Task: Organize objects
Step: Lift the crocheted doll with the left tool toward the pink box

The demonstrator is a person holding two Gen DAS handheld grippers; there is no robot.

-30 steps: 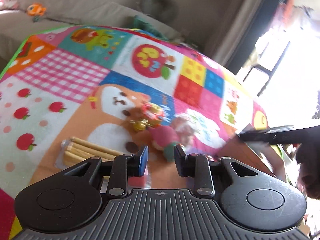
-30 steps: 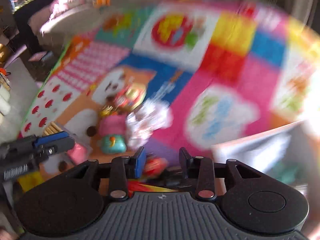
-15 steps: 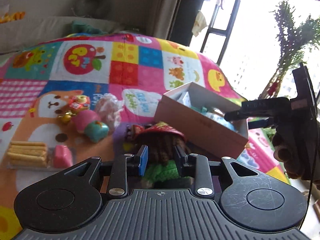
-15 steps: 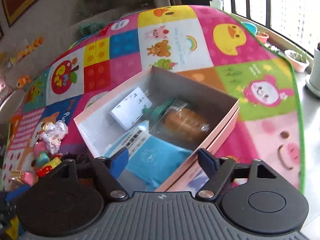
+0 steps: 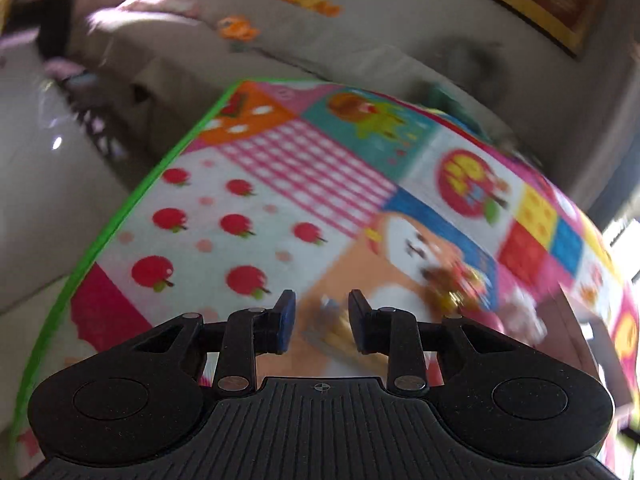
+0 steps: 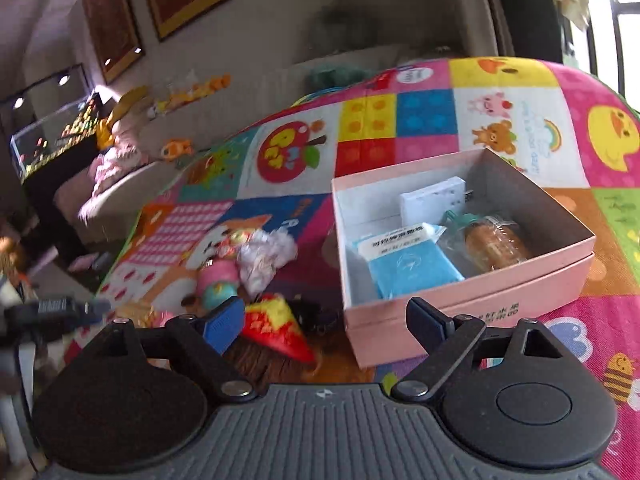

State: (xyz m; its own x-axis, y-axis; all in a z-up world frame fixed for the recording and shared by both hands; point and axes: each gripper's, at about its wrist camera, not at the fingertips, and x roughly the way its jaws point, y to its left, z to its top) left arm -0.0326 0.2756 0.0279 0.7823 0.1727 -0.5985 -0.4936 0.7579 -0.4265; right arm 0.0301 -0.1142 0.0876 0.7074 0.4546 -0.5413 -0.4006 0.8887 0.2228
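Right gripper, jaws spread wide after just opening, nothing clamped; red-and-yellow knitted toy between the fingers, apart from both pads. Pink box at 1 o'clock on patchwork mat, long axis running 10 to 4 o'clock, holding blue packet, white block and wrapped orange jar. Pink-and-teal ball toy and crinkled white wrapper at 11 o'clock. Left gripper nearly closed, empty, over a blurred biscuit-stick packet; sofa beyond, smeared.

pink box: open, on mat, holds packets | toy pile: just left
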